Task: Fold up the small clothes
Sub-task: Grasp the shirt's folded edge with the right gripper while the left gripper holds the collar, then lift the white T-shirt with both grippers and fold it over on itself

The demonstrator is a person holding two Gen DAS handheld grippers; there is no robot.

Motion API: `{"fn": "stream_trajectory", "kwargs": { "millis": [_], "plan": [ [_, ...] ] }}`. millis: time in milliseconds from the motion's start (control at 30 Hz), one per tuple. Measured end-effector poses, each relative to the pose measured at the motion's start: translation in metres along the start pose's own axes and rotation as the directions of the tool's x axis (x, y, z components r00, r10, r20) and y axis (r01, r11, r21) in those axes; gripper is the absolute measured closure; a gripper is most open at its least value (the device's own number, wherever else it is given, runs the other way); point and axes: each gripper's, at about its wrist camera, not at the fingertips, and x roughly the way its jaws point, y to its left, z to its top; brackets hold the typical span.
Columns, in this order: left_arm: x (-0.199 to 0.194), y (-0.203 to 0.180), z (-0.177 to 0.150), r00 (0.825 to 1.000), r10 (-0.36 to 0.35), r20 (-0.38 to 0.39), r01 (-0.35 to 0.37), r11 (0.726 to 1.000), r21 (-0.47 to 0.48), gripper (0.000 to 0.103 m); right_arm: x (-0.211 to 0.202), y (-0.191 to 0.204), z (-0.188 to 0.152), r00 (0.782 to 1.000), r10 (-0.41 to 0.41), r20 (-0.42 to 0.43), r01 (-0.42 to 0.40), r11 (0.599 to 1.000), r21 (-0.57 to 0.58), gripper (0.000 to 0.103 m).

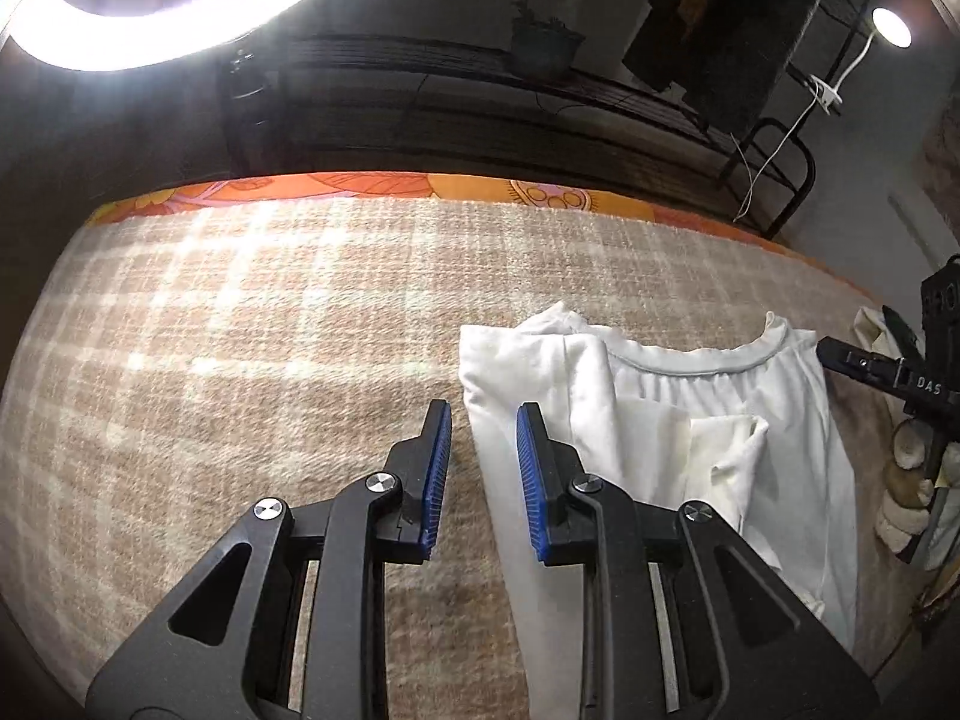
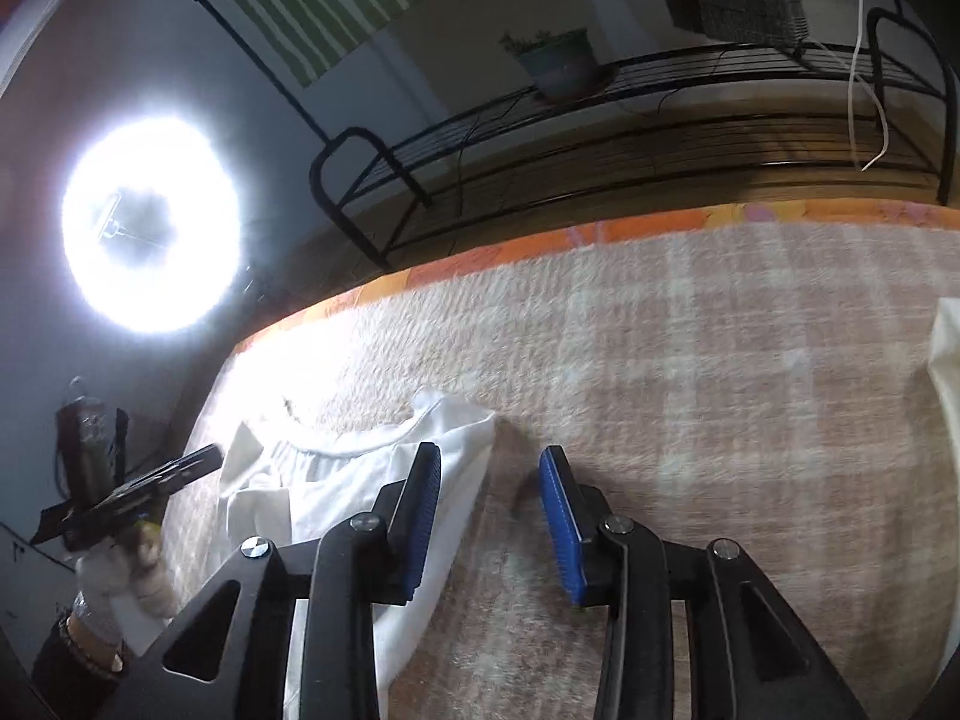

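The white shirt [image 1: 660,420] lies flat on the plaid blanket [image 1: 240,360], sides already folded in, so a lengthwise fold seems next: each gripper must pinch an edge. Left gripper [image 1: 480,414] and right gripper [image 2: 489,456] hover, jaws spread, empty. Only the right view shows cream cloth [image 2: 948,372] at 3 o'clock.

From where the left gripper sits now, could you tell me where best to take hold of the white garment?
Grip the white garment along its long folded edge, which lies flat on the blanket. The left gripper has open jaws straddling that edge, so come straight down from above. The collar end looks bunched and less tidy to pinch.
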Motion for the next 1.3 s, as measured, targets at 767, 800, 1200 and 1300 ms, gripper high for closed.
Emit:
{"fn": "stream_trajectory", "kwargs": {
  "millis": [767,800,1200,1300],
  "plan": [
    [-0.056,-0.028,0.004,0.992,-0.01,0.127,0.005,0.999,0.047,0.102,-0.025,0.037,0.004,0.998,0.047,0.035,-0.043,0.994,-0.104,0.102],
    [-0.065,-0.029,0.001,0.991,-0.012,0.135,0.006,0.999,0.051,0.102,-0.031,0.038,0.004,0.998,0.055,0.04,-0.05,0.993,-0.108,0.102],
    [-0.147,-0.049,-0.042,0.978,-0.03,0.207,0.014,0.997,0.078,0.102,-0.11,0.085,-0.032,0.991,0.103,0.081,-0.085,0.975,-0.205,0.102],
    [-0.169,-0.05,-0.065,0.977,-0.029,0.211,0.012,0.997,0.081,0.102,-0.13,0.099,-0.052,0.991,0.106,0.084,-0.085,0.972,-0.217,0.102]
  ]
}}
